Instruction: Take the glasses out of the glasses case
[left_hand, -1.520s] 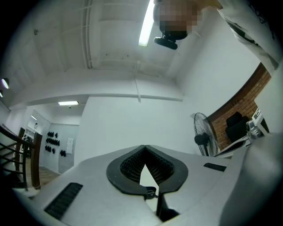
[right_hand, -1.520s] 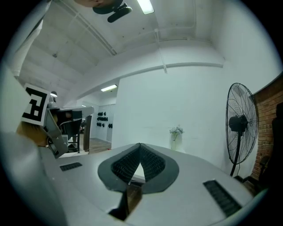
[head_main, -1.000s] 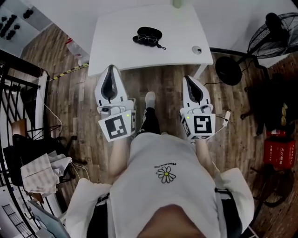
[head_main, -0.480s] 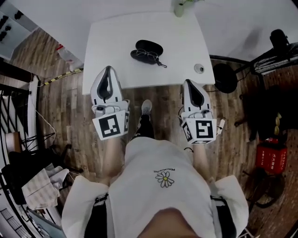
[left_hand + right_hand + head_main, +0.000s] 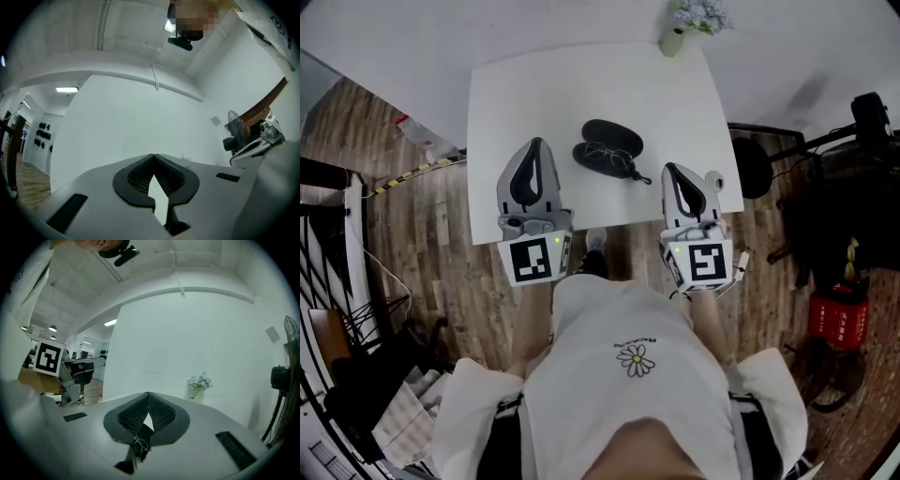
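In the head view a black glasses case lies open on the white table. Thin-rimmed glasses rest in its near half, and a short strap trails to the right. My left gripper hovers over the table's near edge, left of the case, jaws shut and empty. My right gripper is right of the case, its jaws meeting at the tips with nothing between them. In the right gripper view, the glasses show low down through the gap behind the jaw tips. The left gripper faces a bare white wall.
A small vase of pale flowers stands at the table's far right corner. A small round object sits by the right gripper. A fan stand and a red box are on the wooden floor to the right; a rack stands left.
The person has stepped up to the table. Both grippers moved forward from above the floor to over the table's near edge, flanking the case. Both stayed shut.
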`<state>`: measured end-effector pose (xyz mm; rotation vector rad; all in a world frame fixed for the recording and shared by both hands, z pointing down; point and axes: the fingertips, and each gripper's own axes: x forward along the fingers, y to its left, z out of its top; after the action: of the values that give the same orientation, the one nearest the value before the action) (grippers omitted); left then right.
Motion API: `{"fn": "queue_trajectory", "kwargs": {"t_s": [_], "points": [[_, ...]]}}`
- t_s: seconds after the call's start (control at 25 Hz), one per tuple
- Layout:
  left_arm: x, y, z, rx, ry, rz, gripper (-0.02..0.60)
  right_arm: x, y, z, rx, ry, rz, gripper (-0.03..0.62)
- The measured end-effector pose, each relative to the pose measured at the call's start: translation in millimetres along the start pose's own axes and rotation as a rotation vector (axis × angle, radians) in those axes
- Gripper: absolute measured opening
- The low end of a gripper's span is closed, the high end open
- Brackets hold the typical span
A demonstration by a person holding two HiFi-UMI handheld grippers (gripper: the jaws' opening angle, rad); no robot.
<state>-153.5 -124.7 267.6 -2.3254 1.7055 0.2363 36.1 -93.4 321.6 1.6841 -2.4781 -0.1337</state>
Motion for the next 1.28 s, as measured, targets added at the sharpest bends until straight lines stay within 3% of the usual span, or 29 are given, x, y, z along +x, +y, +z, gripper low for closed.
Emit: {"fn": "queue_trajectory", "kwargs": {"t_s": [0.2, 0.56, 0.76, 0.96, 1.28], "points": [[45.5, 26.8, -15.4, -0.075, 0.003, -0.025, 0.017, 61.2, 1.3, -1.2, 0.011, 0.03, -0.016, 0.009], [78.5, 41.6, -54.6, -0.081, 0.072, -0.083, 0.017, 122.1, -5.3, 6.5, -0.024, 0.026, -0.032, 0.009], [88.4, 48.6, -57.4, -0.087, 0.063, -0.063, 0.017, 137.5, -18.0, 13.2, -0.029, 0.007, -0.041, 0.009], [94.6, 41.5, -62.1, -0.041, 0.066, -0.079, 0.017, 146.9, -27.4, 19.5, -0.008, -0.037, -0.015, 0.009], [108.0, 46.3, -53.3, -0.023, 0.034, -0.014, 0.017, 153.7, -37.7, 18.6, -0.002, -0.052, 0.043, 0.009]]}}
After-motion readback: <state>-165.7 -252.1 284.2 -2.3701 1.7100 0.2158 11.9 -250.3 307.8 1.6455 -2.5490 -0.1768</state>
